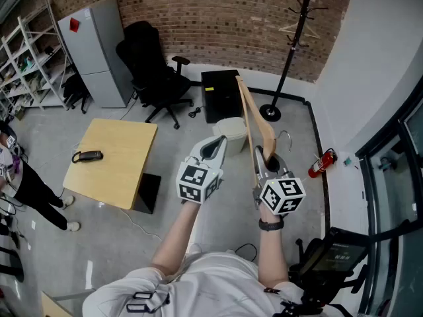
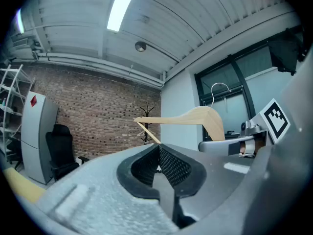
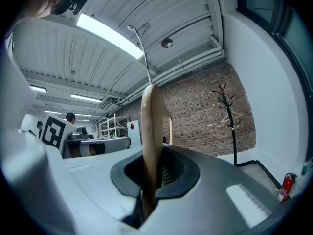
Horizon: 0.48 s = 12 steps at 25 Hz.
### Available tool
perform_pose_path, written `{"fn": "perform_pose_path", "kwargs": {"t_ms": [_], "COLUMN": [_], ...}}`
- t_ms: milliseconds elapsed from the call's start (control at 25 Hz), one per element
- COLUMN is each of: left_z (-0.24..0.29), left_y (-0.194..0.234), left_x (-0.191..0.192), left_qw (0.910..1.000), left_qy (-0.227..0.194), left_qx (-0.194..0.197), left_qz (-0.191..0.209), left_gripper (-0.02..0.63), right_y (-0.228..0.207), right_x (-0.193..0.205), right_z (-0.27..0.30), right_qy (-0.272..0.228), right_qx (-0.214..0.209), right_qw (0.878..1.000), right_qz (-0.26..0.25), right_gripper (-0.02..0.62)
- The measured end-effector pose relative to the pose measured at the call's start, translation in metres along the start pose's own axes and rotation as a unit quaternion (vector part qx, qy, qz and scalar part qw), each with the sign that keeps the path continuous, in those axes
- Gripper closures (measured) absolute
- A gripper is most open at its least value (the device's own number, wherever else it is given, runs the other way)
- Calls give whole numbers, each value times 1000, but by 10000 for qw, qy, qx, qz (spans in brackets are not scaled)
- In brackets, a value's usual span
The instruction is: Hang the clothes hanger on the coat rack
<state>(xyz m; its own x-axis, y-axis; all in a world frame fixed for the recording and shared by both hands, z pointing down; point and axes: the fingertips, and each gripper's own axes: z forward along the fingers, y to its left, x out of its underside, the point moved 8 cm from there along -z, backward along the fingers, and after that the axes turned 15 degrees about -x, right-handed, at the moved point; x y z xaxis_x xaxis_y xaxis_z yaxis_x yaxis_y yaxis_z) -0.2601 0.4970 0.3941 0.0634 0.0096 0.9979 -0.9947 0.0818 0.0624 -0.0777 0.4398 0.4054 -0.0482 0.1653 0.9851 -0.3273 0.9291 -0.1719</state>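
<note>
My right gripper is shut on the lower end of a wooden clothes hanger, held level. The hanger rises edge-on between the pads, its metal hook on top. In the left gripper view the same hanger shows side-on to the right. My left gripper is beside it on the left, shut and holding nothing. The black coat rack stands far ahead against the brick wall, with a pale hanger hung on it.
A white bin and a black box sit on the floor ahead. At left are a wooden table, an office chair and a grey cabinet. A fire extinguisher lies by the right wall. A person stands at far left.
</note>
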Motion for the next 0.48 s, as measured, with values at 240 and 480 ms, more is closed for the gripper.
{"fn": "perform_pose_path", "kwargs": {"t_ms": [240,480], "left_z": [11,31], "left_y": [-29,-70], "left_x": [3,10], "left_qw": [9998,9987], "left_qy": [21,127], "left_qx": [186,405], "left_qz": [-92,-282], "left_gripper": [611,611], "right_y": [-19,-47], "right_x": [-3,-6], "right_z": [-27,-68], "right_qy": [-62,-109], "right_qx": [206,469], "right_qw": [9998,9988], "right_qz": [60,57], "right_gripper": [590,591]}}
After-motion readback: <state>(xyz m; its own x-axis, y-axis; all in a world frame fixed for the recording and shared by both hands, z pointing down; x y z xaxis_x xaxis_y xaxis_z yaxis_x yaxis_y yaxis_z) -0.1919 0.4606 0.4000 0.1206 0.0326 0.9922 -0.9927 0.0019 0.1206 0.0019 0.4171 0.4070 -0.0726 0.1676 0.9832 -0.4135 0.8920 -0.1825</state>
